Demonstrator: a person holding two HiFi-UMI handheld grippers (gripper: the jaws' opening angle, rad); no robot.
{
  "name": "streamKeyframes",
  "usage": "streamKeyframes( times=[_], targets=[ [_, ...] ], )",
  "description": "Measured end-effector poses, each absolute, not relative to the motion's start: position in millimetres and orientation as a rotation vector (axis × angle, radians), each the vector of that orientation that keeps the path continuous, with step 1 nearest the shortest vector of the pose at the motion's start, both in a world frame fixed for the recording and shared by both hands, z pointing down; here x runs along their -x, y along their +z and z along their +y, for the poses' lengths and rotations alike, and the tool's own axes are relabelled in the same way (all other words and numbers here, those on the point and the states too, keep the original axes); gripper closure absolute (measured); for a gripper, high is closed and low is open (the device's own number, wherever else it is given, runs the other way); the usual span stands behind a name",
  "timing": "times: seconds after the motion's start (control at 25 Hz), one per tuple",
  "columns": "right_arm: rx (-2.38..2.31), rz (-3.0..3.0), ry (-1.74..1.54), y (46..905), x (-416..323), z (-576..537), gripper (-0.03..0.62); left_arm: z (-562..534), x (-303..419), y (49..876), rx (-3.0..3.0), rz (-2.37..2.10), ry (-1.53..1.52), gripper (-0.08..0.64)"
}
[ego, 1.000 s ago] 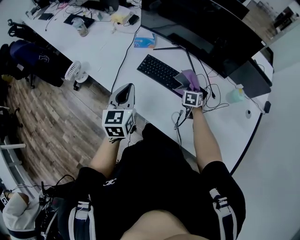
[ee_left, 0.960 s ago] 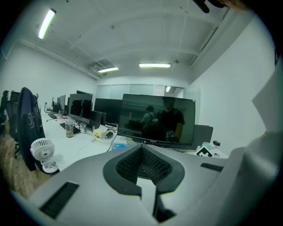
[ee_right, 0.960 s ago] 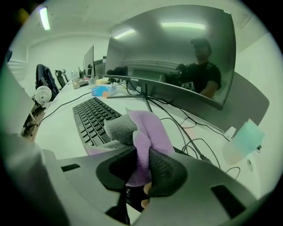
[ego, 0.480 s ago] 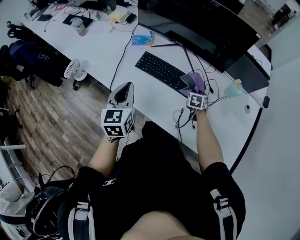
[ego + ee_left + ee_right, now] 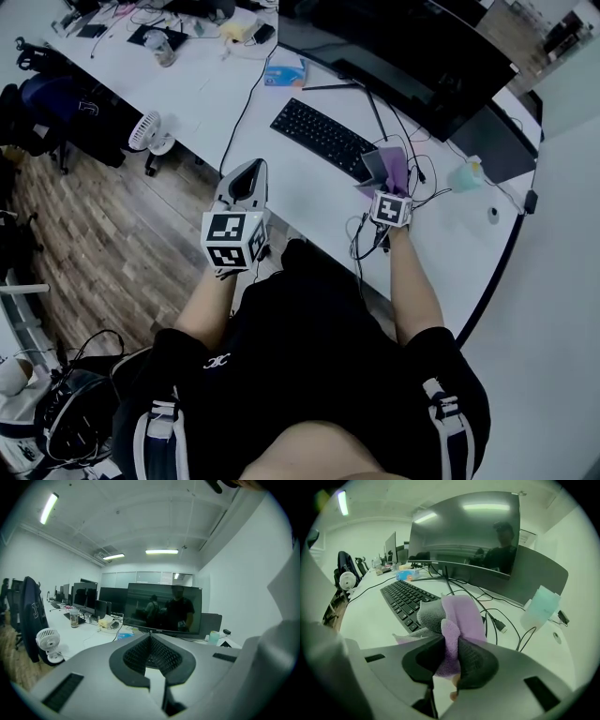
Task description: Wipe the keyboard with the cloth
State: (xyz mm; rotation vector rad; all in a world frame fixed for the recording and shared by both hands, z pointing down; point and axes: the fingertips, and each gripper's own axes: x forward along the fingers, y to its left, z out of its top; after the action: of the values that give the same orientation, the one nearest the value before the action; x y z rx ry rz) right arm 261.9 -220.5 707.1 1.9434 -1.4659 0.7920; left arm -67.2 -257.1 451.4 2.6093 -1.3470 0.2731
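Note:
A black keyboard (image 5: 322, 137) (image 5: 404, 600) lies on the white desk in front of a large dark monitor (image 5: 422, 52). My right gripper (image 5: 384, 183) (image 5: 447, 656) is shut on a purple and grey cloth (image 5: 387, 169) (image 5: 457, 618), held just off the keyboard's right end, above the desk. My left gripper (image 5: 246, 183) (image 5: 151, 654) hangs shut and holds nothing, beyond the desk's near edge, well left of the keyboard. In the left gripper view the monitor (image 5: 164, 607) stands straight ahead.
Black cables (image 5: 375, 230) trail over the desk edge by my right hand. A pale green bottle (image 5: 466, 175) (image 5: 540, 606) stands right of the monitor. A blue tissue box (image 5: 284, 72) lies left of the keyboard. A white fan (image 5: 147, 134) sits by the wooden floor (image 5: 103, 253).
My right gripper has drawn back toward me and slightly right with the cloth, off the keyboard's right end. The left gripper has hardly moved.

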Motion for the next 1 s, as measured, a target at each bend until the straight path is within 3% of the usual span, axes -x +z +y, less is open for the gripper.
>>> streamKeyframes(
  times=[1.0],
  targets=[
    [-1.700, -1.741, 0.720, 706.2, -172.0, -281.5, 0.495, -266.1, 89.8, 464.7, -2.527, -1.430, 0.309, 0.546]
  ],
)
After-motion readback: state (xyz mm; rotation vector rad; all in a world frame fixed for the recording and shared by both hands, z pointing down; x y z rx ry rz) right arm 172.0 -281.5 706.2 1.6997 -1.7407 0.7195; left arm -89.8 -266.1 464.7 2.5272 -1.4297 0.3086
